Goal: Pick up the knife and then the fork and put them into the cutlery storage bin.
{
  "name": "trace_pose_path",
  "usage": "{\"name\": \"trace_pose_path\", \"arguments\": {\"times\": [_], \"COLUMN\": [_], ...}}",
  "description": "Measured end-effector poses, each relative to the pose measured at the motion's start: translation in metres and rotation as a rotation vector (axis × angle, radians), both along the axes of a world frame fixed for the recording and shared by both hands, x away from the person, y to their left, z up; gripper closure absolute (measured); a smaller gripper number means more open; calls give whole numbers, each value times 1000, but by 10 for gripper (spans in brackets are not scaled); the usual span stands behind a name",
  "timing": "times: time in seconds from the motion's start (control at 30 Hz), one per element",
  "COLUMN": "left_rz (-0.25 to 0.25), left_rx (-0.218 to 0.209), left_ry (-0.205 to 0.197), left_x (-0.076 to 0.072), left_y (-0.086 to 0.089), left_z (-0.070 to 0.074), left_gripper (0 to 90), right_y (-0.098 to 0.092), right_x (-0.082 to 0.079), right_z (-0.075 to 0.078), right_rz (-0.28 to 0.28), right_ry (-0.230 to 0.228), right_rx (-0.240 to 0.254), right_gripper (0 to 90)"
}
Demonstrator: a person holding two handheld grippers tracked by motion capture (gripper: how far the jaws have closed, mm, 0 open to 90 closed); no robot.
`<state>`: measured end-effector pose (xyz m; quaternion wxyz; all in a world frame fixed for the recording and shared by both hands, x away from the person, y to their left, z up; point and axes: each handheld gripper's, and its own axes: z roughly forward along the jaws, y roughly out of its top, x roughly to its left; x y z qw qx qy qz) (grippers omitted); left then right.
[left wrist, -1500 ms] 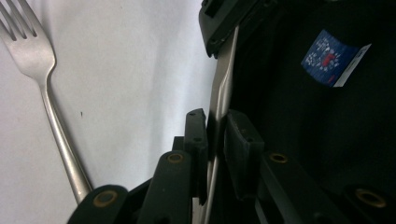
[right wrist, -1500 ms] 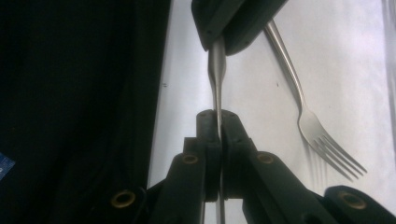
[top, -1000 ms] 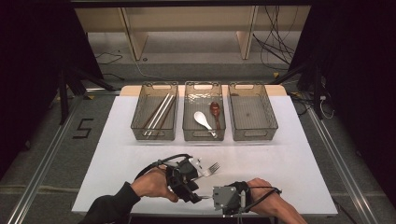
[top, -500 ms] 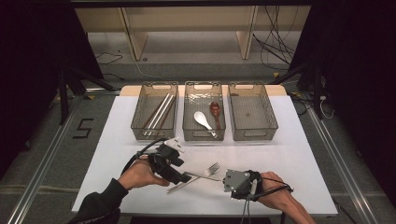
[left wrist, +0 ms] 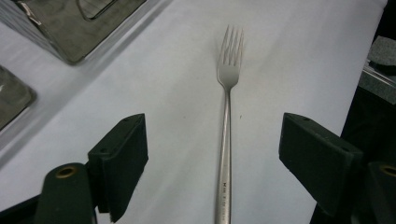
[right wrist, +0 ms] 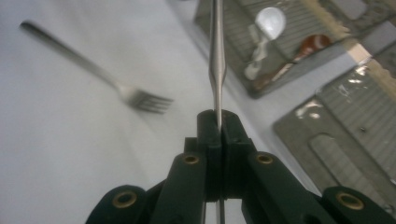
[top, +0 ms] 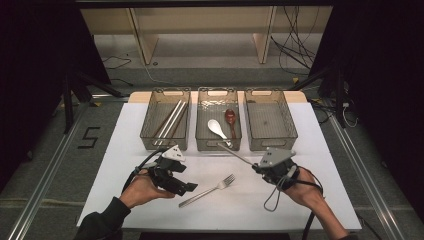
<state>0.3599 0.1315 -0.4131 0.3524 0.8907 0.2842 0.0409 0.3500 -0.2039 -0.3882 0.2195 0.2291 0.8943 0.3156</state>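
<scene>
- Our right gripper (top: pixel 256 167) is clamped on a thin metal utensil (top: pixel 235 154) aimed toward the bins; keep it level.
- L gripper (top: pixel 192 188) jaws just opened, apart; fork (left wrist: pixel 225 135) lies between them on white mat (top: pixel 310 150).

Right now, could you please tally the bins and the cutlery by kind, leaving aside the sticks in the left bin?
Bins: 3 (left bin, middle bin, right bin)
Spoons: 2 (white spoon, brown spoon)
Forks: 1 (fork on the table)
Slim metal utensil, kind unclear, clamped in the right gripper: 1
Total: 7
</scene>
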Motion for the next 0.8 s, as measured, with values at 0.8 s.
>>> {"name": "trace_pose_path", "arguments": {"times": [0.8], "left_rz": [78], "left_rx": [-21], "left_ry": [-77], "left_x": [-12], "left_y": [25], "left_z": [-4], "left_gripper": [198], "right_y": [-34], "right_x": [114], "right_z": [36], "right_rz": [-368], "right_ry": [22], "right_rx": [107], "right_gripper": [894]}}
